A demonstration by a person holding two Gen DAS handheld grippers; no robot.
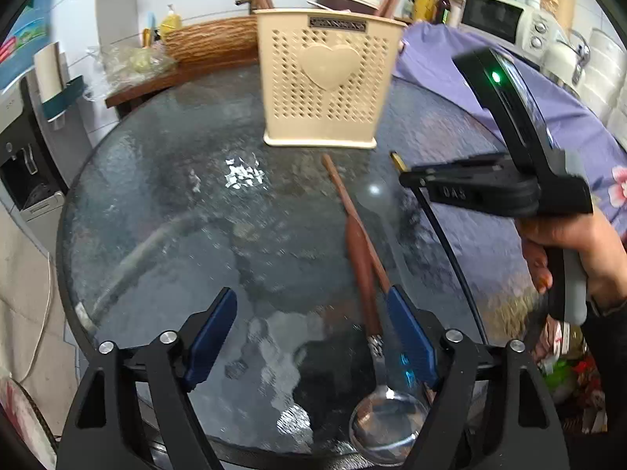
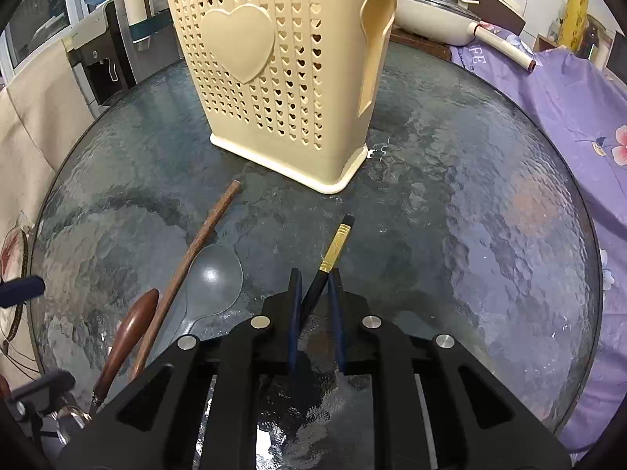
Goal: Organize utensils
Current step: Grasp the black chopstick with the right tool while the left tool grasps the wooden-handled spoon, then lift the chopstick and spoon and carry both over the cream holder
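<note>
Now my right fingers [image 2: 315, 293] pinch a black-gold chopstick [image 2: 331, 254] above the glass worktop [image 2: 470, 215], near the cream holder [image 2: 274, 70]. My left fingers [image 1: 313, 337] stand wide over a brown-handled spoon [image 1: 362, 270].

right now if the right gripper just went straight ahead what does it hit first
Probably the cream holder, near its front corner. The right gripper, shut on a black and gold chopstick, points at it over bare glass table. Depth is unclear.

microwave [image 1: 494, 15] | woven basket [image 1: 203, 39] | purple cloth [image 2: 568, 90] | cream pan [image 2: 435, 15] | water dispenser [image 1: 19, 156]
</note>
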